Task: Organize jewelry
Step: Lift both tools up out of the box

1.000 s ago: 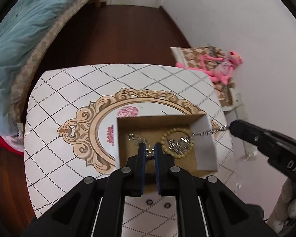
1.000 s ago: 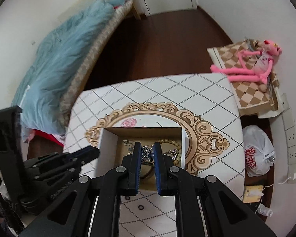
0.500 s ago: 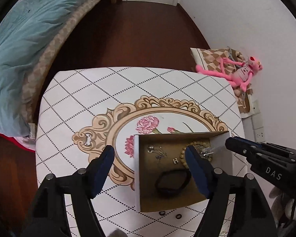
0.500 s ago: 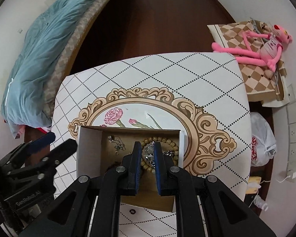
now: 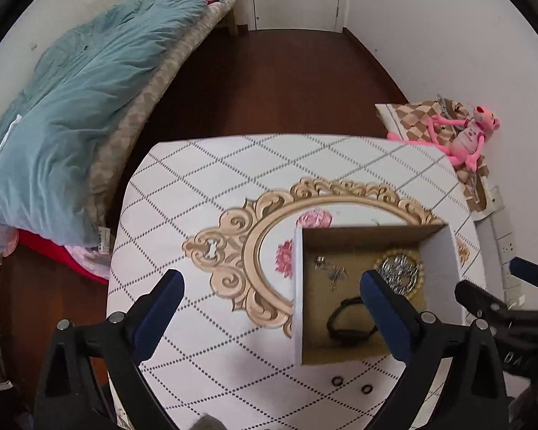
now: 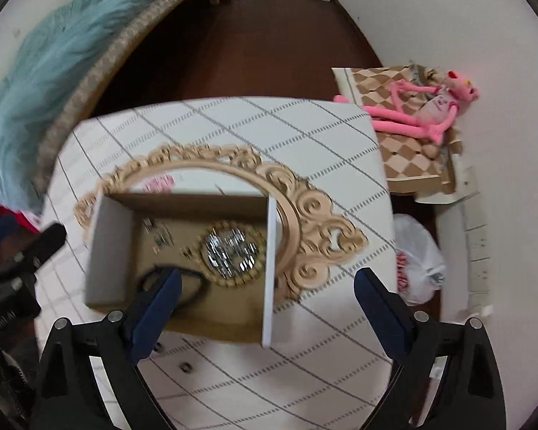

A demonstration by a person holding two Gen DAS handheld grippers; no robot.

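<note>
Cardboard box (image 5: 371,353) holding round beaded bracelet (image 6: 229,252), both tongs (image 5: 269,299) (image 6: 267,295) spread wide, gripping nothing

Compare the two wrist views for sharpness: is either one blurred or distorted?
Left wrist view: sharp; the open cardboard box and two small dark rings on the diamond-patterned tablecloth read cleanly, with only fisheye bending at the edges. Right wrist view: motion-smeared; the silver chain pile streaks, and the tablecloth lines are soft.
</note>
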